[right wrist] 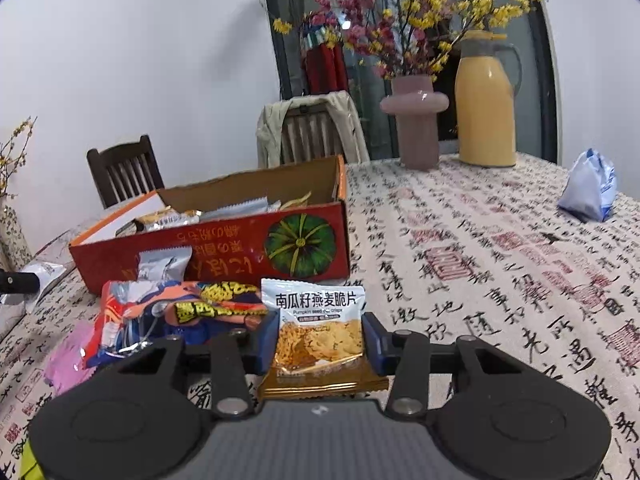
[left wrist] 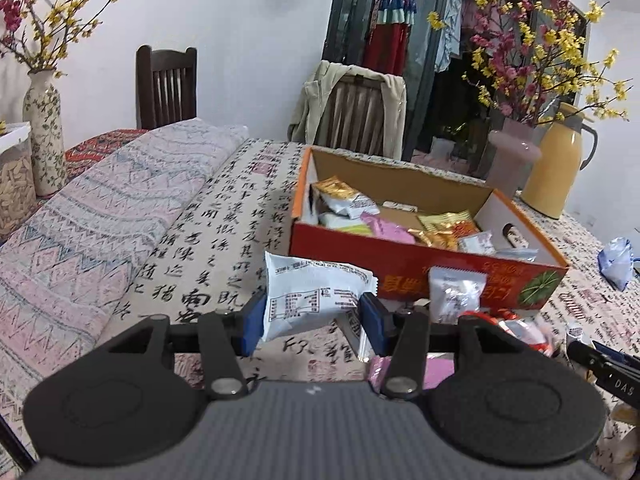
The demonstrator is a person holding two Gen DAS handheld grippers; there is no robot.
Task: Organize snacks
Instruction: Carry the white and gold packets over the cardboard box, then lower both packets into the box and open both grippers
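The left gripper [left wrist: 314, 318] jaws pinch a white snack packet [left wrist: 308, 292], the red box [left wrist: 400, 264] lying at one o'clock; the right gripper [right wrist: 320, 344] jaws pinch an oat-crisp packet [right wrist: 320, 336], box at eleven.

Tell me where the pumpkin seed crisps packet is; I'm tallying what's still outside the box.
In the right wrist view the pumpkin seed crisps packet sits between the right gripper fingers, in front of the red box, beside an orange snack bag.

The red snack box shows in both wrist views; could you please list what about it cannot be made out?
- Left wrist view: the red snack box has its near front wall partly hidden by the white packet.
- Right wrist view: its floor is hidden behind the front wall; only packet tops show.
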